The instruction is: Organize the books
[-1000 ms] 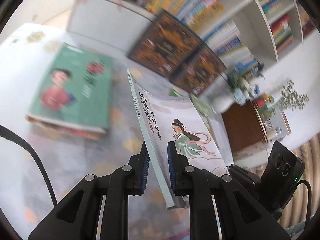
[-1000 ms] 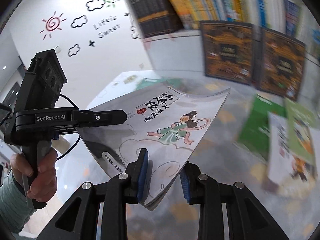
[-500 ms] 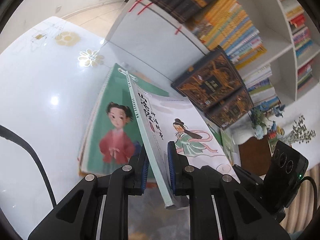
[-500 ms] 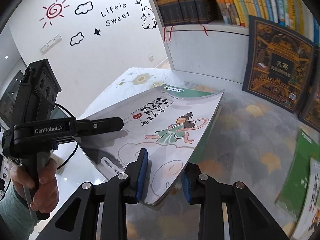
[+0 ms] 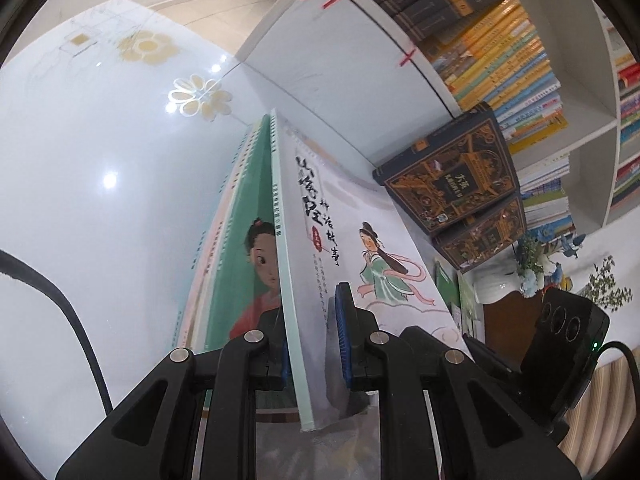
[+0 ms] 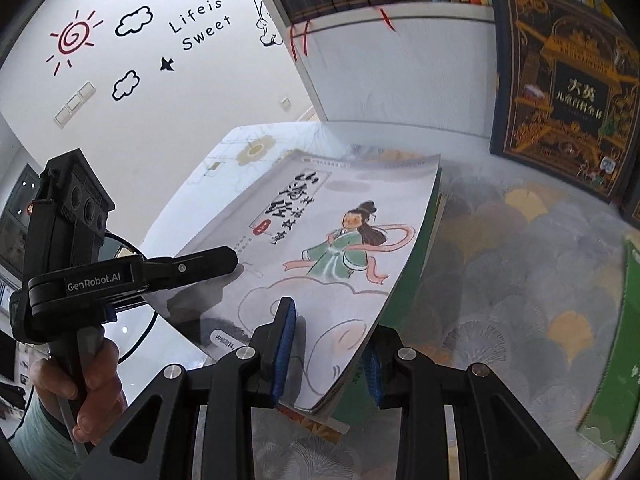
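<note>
Both our jaws are clamped on the same white book: the left gripper pinches its spine edge, the right gripper grips its bottom corner. It sits tilted just over the green stack on the worktop. From the right view, two dark ornate books lean on the bookshelf at about 2 o'clock, with a green book lying at 3 o'clock.
</note>
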